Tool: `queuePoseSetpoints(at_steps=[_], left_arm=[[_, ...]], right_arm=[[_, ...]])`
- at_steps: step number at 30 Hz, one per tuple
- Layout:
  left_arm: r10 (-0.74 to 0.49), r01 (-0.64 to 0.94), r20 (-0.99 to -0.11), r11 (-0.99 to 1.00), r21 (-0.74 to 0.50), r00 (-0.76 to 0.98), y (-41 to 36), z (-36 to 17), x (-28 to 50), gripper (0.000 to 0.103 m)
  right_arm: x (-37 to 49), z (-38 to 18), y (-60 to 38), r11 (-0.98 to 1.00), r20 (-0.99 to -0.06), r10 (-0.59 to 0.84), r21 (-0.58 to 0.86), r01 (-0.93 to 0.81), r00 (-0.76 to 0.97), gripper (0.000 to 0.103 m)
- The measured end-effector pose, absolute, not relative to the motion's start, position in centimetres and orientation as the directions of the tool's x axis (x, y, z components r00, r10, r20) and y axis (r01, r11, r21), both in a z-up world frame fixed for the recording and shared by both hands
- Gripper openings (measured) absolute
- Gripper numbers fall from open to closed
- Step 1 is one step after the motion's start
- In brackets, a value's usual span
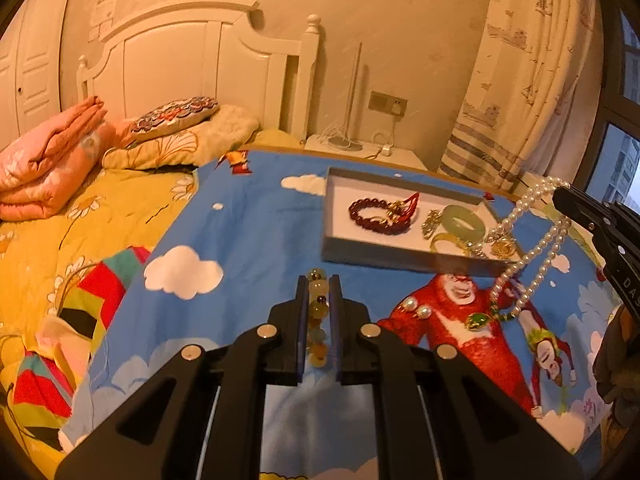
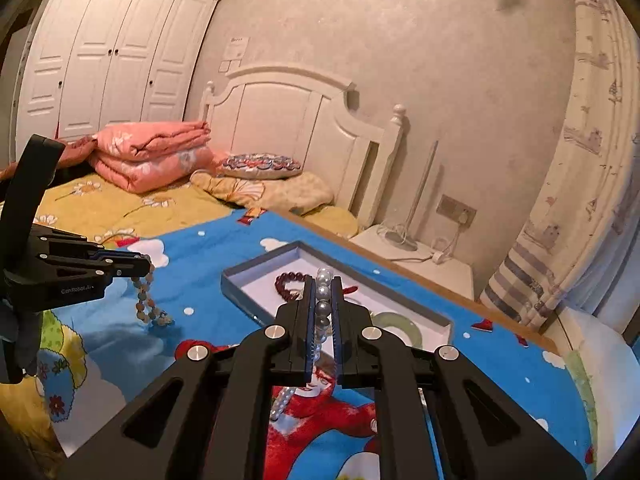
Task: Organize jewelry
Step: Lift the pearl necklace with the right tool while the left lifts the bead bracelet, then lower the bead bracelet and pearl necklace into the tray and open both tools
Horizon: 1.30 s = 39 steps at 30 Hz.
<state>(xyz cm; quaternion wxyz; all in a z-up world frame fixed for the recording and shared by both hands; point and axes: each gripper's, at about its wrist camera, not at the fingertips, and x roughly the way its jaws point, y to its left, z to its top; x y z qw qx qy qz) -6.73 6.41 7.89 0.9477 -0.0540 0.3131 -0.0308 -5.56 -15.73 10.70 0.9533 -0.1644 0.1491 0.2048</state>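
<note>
My left gripper is shut on a bracelet of yellow-green stone beads, held above the blue cartoon cloth; from the right wrist view the bracelet hangs from it. My right gripper is shut on a white pearl necklace. In the left wrist view the necklace dangles with a green pendant near the box's front right corner. The grey shallow box holds a dark red bead bracelet, a pale jade bangle and gold pieces.
Two pearl earrings lie on the blue cloth in front of the box. Folded pink quilt and pillows lie at the bed's head. A white nightstand and curtain stand beyond the box.
</note>
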Motion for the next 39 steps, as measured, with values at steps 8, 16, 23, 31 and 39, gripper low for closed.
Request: queuePoseSetpoints(at_steps=[8,16,23,31,39], left_arm=[[-0.098,0.056,-0.584,0.994,-0.09,0.806,4.9,9.1,-6.0,0.009],[-0.111,0.085,-0.584,0.994,-0.07,0.804,3.7,9.5,-4.8,0.009],[-0.121,0.108,-0.577,0.993,-0.057,0.808,2.7,10.2,-3.2,0.009],[-0.139,0.135,-0.573,0.99,-0.051,0.808,1.4,10.9,-0.7,0.009],[-0.162,0.153,-0.58,0.986,-0.065,0.798,0.1,10.9,2.5,0.009]], right_arm=[[-5.7,11.4,-16.7,0.874,-0.331,0.33,-0.245,-0.419,0.884,0.008],[-5.3,11.6,-17.3,0.885,-0.33,0.319,-0.231,-0.404,0.888,0.008],[-4.2,12.0,-17.3,0.888,-0.321,0.321,-0.225,-0.401,0.891,0.008],[-1.8,12.7,-17.5,0.893,-0.315,0.337,-0.191,-0.407,0.887,0.008],[1.5,13.2,-17.6,0.895,-0.323,0.362,-0.142,-0.423,0.874,0.008]])
